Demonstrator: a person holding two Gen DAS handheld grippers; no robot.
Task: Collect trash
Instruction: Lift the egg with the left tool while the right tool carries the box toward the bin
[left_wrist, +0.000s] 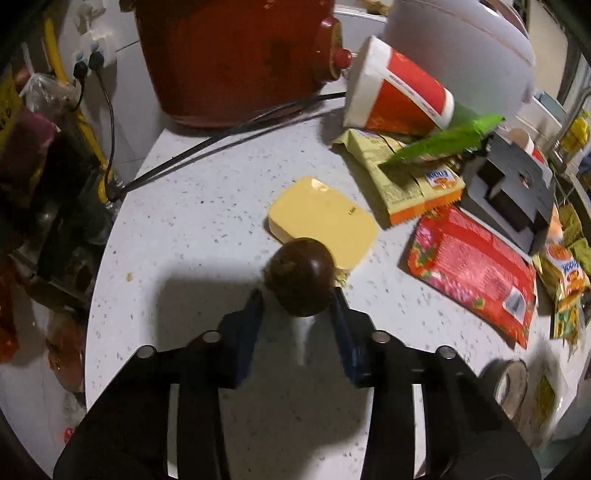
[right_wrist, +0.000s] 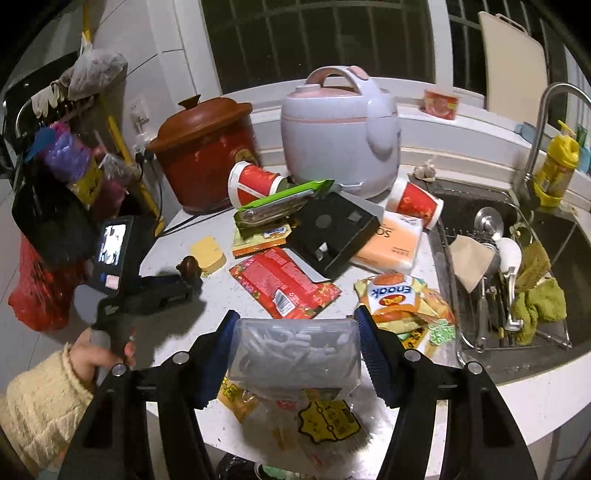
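Fruit (left_wrist: 301, 277), round and dark, sits mid-counter (left_wrist: 207, 236) between your left gripper's (left_wrist: 297, 301) closing-width jaws; it may roll free. Your right gripper (right_wrist: 295, 325) clamps a clear box (right_wrist: 293, 354) that could slip.

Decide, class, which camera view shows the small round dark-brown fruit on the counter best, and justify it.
The left wrist view: the small round dark-brown fruit sits large and central between the left gripper fingers, its shiny skin plain. The right wrist view shows it only small and distant beside the yellow sponge, partly hidden by that gripper.
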